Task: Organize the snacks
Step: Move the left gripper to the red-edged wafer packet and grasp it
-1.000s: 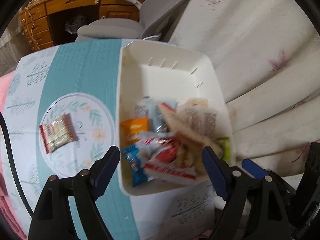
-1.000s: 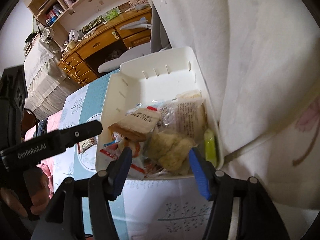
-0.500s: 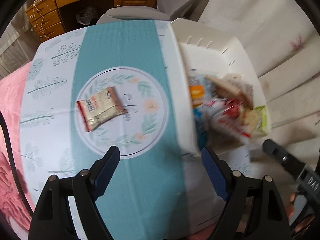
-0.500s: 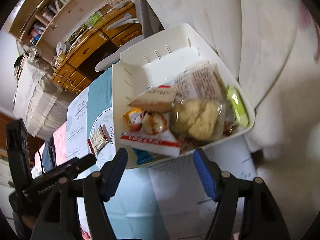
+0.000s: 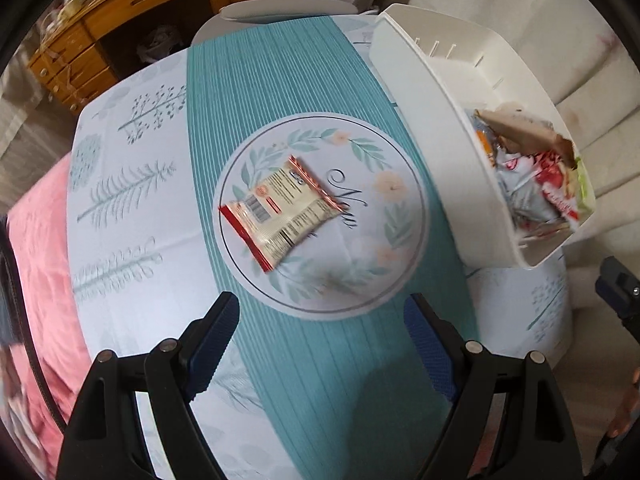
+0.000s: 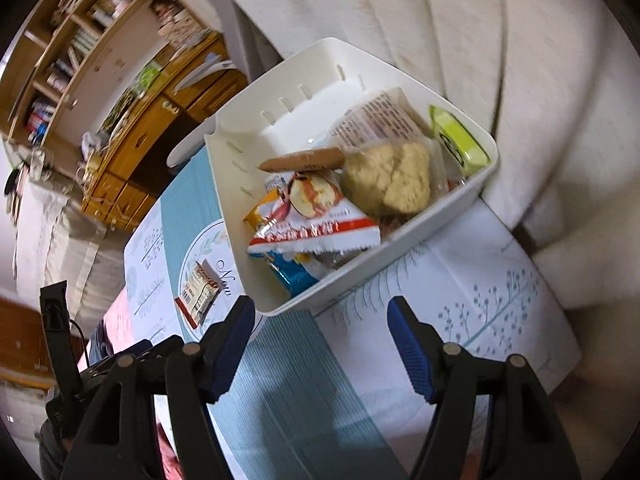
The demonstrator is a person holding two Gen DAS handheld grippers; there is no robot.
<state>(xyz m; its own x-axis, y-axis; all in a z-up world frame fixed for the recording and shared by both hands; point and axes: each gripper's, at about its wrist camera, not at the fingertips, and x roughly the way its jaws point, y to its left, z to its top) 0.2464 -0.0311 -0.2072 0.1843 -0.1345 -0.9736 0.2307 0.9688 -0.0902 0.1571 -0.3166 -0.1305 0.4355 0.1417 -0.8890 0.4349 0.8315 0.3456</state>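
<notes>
A lone red-edged beige snack packet (image 5: 280, 212) lies flat on the round floral print of the teal tablecloth (image 5: 320, 380). My left gripper (image 5: 320, 308) hovers above the cloth just short of it, open and empty. To the right stands a white bin (image 5: 424, 92) holding several snacks: a pale biscuit pack (image 6: 388, 180), a red-and-white packet (image 6: 316, 232) and a green one (image 6: 456, 140). My right gripper (image 6: 320, 308) hangs open before the near wall of the bin (image 6: 400, 248), nothing between its fingers. In that view the lone packet (image 6: 199, 292) is at lower left.
A cream patterned cover (image 5: 540, 20) rises right behind the bin. A grey chair (image 5: 288, 8) and a wooden desk with drawers (image 5: 120, 20) stand beyond the table's far edge. Pink fabric (image 5: 36, 260) lies off the table's left side. Bookshelves (image 6: 80, 40) line the far wall.
My left gripper has swung away from the bin to over the lone packet and sunk toward the cloth. My right gripper has rolled, drawn back from the bin and its jaws stand wider.
</notes>
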